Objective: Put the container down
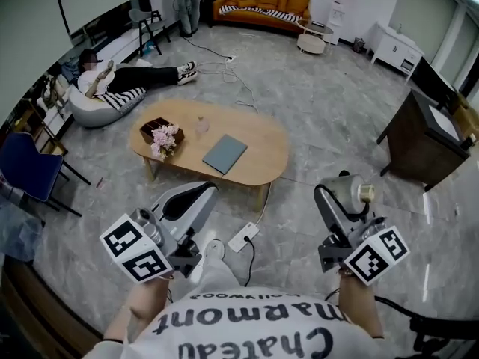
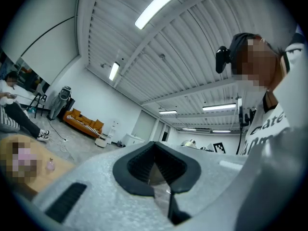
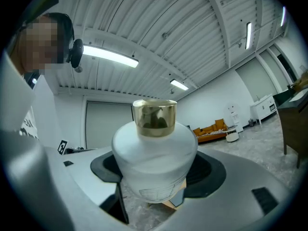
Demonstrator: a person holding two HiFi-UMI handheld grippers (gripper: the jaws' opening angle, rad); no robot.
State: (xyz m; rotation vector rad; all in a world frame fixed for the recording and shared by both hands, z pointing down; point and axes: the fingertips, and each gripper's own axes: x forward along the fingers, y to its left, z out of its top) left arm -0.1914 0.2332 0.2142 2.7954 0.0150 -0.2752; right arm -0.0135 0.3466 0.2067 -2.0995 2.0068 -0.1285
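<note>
Grey stone floor in the head view, with an oval wooden counter [image 1: 258, 144] mid-room. It carries a flower box [image 1: 161, 135] near its left edge, a small bottle [image 1: 200, 126] and a grey notebook [image 1: 224, 153]; the right end is bare. Open floor lies all round the counter. A power strip [image 1: 243, 238] with its cable lies off the near edge, and a dark desk [image 1: 423, 137] stands well apart at right. The left gripper [image 1: 196, 193] and right gripper [image 1: 346, 191] are held over the floor, short of the near edge. The container [image 1: 358, 193] is in the right gripper, well apart from the counter.

Left gripper view: ceiling and far wall, with the counter edge low at left. The fingers [image 2: 139, 165] are pressed together with nothing between them.

Right gripper view: the fingers [image 3: 207, 172] pinch the white container's body on both sides. Its gold cap [image 3: 154, 115] points away from the camera, with ceiling behind it.
</note>
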